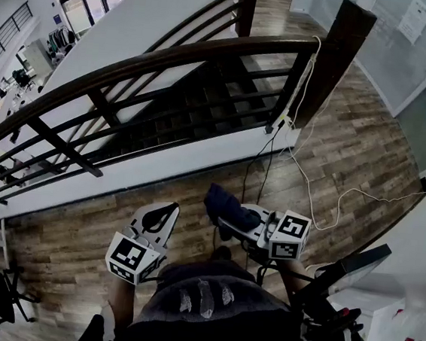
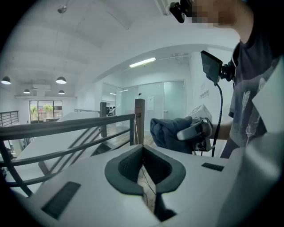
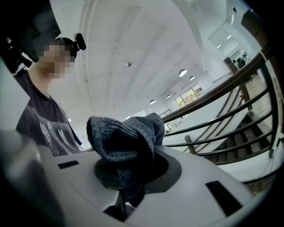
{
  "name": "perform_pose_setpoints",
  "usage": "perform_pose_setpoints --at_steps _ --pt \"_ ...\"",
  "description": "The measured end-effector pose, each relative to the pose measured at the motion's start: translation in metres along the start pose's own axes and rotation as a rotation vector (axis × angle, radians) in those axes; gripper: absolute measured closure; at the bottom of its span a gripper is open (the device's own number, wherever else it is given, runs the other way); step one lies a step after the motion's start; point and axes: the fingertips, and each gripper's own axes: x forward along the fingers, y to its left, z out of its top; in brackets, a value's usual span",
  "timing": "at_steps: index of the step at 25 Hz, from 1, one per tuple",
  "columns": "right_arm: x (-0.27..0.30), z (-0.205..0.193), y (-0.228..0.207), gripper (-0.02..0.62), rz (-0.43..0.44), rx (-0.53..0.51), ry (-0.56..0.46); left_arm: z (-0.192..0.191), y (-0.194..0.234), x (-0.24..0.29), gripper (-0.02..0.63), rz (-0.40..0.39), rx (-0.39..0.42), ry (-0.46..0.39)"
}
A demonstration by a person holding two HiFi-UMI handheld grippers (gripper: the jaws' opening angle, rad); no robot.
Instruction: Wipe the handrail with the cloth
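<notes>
A: Left gripper?
B: Jaws pressed together, nothing btw them.
A: Right gripper?
B: Clamped on crumpled dark blue-grey terry cloth, near the person's body, well apart from curved dark wooden handrail on far side.

handrail ahead; stairs behind it; left gripper left; cloth in right gripper, apart from handrail

right hand-held gripper: clamps dark cloth | handrail: well apart
</notes>
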Motion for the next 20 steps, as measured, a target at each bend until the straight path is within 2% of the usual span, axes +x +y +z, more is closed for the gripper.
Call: perform_pose_setpoints --at_steps 3,6,11,15,20 --pt "-0.025 0.025 -0.060 0.552 -0.107 -0.094 0.038 0.013 0.017 0.029 0.598 0.010 0.015 0.000" --pt "-0.045 0.066 -0.130 0.552 -0.234 -0.205 0.068 0.010 0.039 0.054 0.598 0.016 0.008 0.025" --pt "-0.084 0.194 -0.271 0.551 -0.546 -0.387 0.065 0.006 0.081 0.104 0.598 -0.003 -0.022 0.028" --pt "-0.111 0.295 -0.387 0.551 -0.802 -0.397 0.026 0.007 0.140 0.145 0.598 -0.025 -0.064 0.010" --pt "-0.152 0.393 -0.564 0.551 -1.182 -0.357 0.157 0.014 0.220 0.194 0.598 -0.051 -0.082 0.073"
